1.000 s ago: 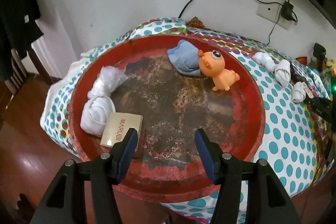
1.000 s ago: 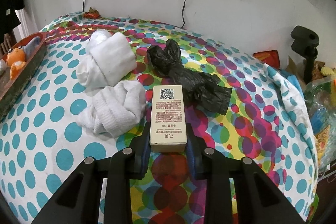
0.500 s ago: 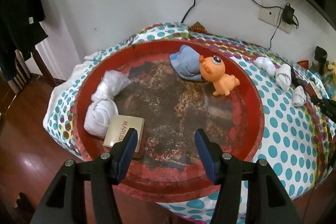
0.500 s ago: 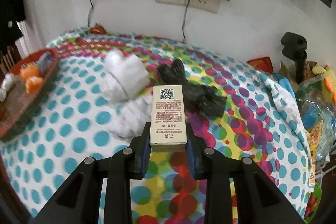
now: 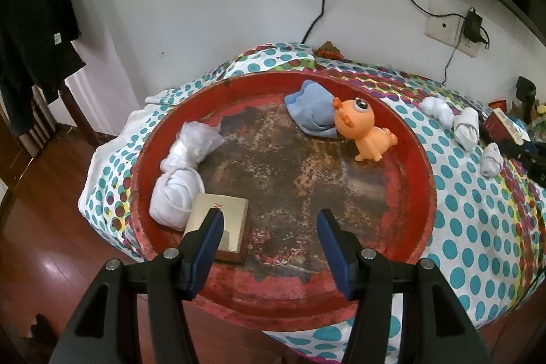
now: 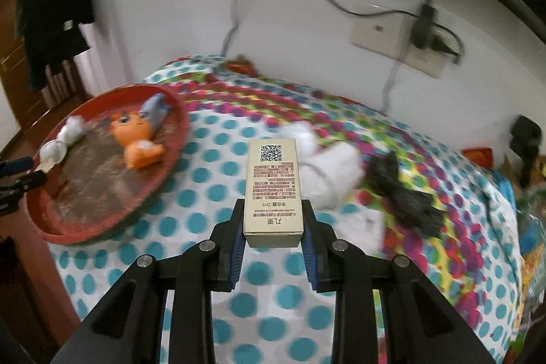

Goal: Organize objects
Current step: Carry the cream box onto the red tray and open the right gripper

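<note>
Right gripper is pinching the box by its long sides, jaws pressed on it, long axis pointing straight ahead, up off the polka-dot desk. Tray is sitting to its left, so that arm is the one carrying. Left gripper is hovering over the tray's near rim, jaws spread, holding nothing. Tray is holding a duck, blue cloth, white bundle, second box.

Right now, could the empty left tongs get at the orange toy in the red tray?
Probably yes. The left tongs stand open over the red tray's near edge, and only bare tray floor lies between them and the orange toy. The blue cloth sits behind it.
</note>
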Demonstrator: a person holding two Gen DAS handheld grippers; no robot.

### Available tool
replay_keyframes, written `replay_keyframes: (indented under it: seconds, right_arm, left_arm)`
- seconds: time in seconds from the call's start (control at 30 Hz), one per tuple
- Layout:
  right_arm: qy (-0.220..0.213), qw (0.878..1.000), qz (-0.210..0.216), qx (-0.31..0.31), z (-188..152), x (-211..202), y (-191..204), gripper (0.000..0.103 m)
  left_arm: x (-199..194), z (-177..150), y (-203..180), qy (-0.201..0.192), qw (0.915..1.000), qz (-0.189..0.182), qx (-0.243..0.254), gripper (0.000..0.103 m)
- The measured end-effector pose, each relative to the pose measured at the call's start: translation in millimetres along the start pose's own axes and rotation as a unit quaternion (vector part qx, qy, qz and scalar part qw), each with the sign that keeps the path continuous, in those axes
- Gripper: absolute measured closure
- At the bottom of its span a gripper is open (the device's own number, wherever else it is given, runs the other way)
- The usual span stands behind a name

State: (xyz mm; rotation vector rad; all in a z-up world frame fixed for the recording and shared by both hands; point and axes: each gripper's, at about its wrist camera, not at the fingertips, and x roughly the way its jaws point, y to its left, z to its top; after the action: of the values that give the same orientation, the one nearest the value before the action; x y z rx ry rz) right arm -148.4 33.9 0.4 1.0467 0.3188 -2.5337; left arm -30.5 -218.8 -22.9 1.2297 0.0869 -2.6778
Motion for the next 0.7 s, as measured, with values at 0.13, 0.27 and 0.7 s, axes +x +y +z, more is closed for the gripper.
replay_keyframes:
  seconds: [0.13,0.27,0.7]
  right_arm:
    - [0.01,0.999,0.028,-0.017,7.5,7.4,29.4,0.075]
    - [0.014,0.998,0.053,-0.039,15.3,12.9,58.8,0.075]
    - [0.035,0.988,0.103,-0.111,27.1,35.9,142.4,0.075]
  left_arm:
    - [0.4,1.0,6.1,0.001,1.0,0.0,-0.008,0.045]
    - [0.9,2.1,11.7,0.002,0.9999,0.005,-0.013,0.045]
    - [3.2,4.3,31.2,0.004,0.9993,0.015,-0.035,0.045]
